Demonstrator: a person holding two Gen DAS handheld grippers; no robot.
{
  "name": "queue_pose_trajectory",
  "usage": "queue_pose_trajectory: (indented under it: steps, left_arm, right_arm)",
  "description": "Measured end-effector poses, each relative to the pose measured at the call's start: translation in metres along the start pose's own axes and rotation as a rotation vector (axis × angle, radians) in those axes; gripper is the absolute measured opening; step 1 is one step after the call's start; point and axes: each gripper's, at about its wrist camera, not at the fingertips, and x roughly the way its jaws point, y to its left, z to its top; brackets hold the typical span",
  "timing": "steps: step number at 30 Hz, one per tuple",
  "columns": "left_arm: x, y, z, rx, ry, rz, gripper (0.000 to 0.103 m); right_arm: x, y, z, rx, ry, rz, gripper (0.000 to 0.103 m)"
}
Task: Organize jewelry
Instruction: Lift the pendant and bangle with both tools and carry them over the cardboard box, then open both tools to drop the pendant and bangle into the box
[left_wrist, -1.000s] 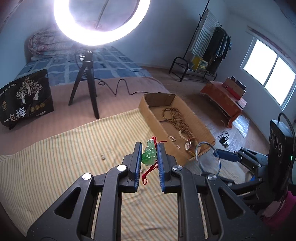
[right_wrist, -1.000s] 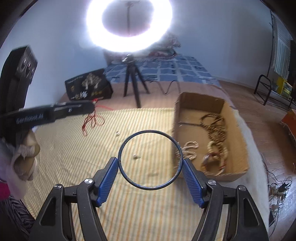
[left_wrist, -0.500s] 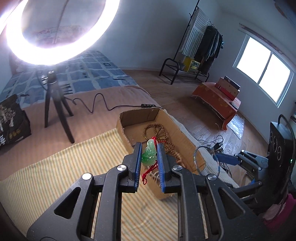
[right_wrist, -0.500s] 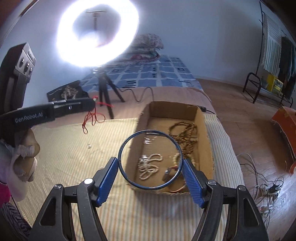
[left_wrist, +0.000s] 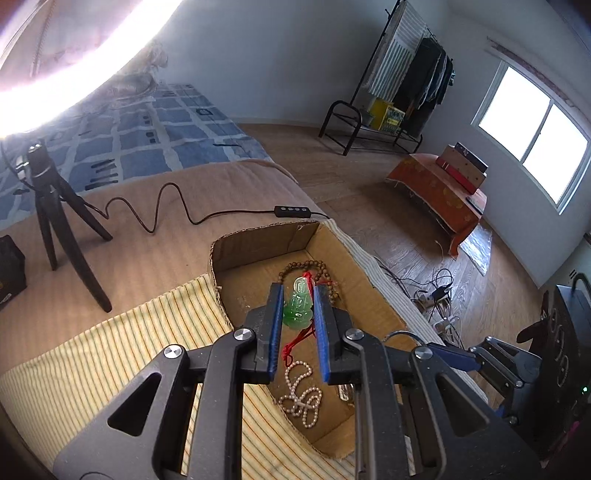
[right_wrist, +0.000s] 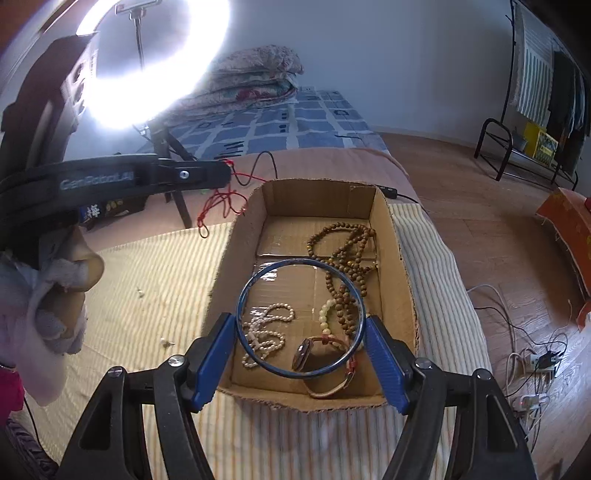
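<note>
My left gripper (left_wrist: 298, 301) is shut on a green jade pendant (left_wrist: 300, 306), whose red cord (left_wrist: 295, 341) hangs down over the open cardboard box (left_wrist: 258, 240). In the right wrist view that cord (right_wrist: 218, 201) dangles beside the box's far left corner. My right gripper (right_wrist: 301, 338) is shut on a thin dark bangle (right_wrist: 247, 284), held above the near half of the box (right_wrist: 240, 243). Inside lie a brown bead necklace (right_wrist: 347, 258), a pearl strand (right_wrist: 264, 334) and a leather-strap watch (right_wrist: 325, 365).
The box sits on a striped cloth (right_wrist: 147, 280) at the bed's right edge. A ring light on a black tripod (left_wrist: 55, 218) stands behind, its cable (left_wrist: 184, 214) trailing toward the box. Small loose bits (right_wrist: 164, 341) lie on the cloth. Power strips and wires (right_wrist: 532, 362) are on the floor.
Both grippers have swung right, from over the striped cloth to above the box, still holding the pendant and the bangle.
</note>
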Motion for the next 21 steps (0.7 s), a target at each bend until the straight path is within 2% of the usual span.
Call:
queue_pose_trajectory:
  steps: [10, 13, 15, 16, 21]
  left_arm:
    - [0.025, 0.003, 0.005, -0.008, 0.042, 0.012, 0.015]
    - [0.026, 0.003, 0.007, -0.016, 0.044, 0.011, 0.016]
    - [0.027, 0.004, 0.007, -0.025, 0.050, 0.004, 0.041]
    - [0.026, 0.005, 0.007, -0.035, 0.048, 0.000, 0.059]
    - [0.020, 0.007, 0.007, -0.044, 0.025, 0.006, 0.061]
  right_arm:
    - [0.014, -0.006, 0.005, 0.007, 0.013, -0.013, 0.073]
    - [0.016, -0.005, 0.006, 0.003, 0.014, -0.023, 0.079]
    - [0.015, -0.003, 0.006, -0.003, 0.007, -0.031, 0.085]
    - [0.014, -0.003, 0.006, -0.006, 0.002, -0.033, 0.087]
    - [0.010, 0.003, 0.007, -0.022, -0.013, -0.023, 0.089]
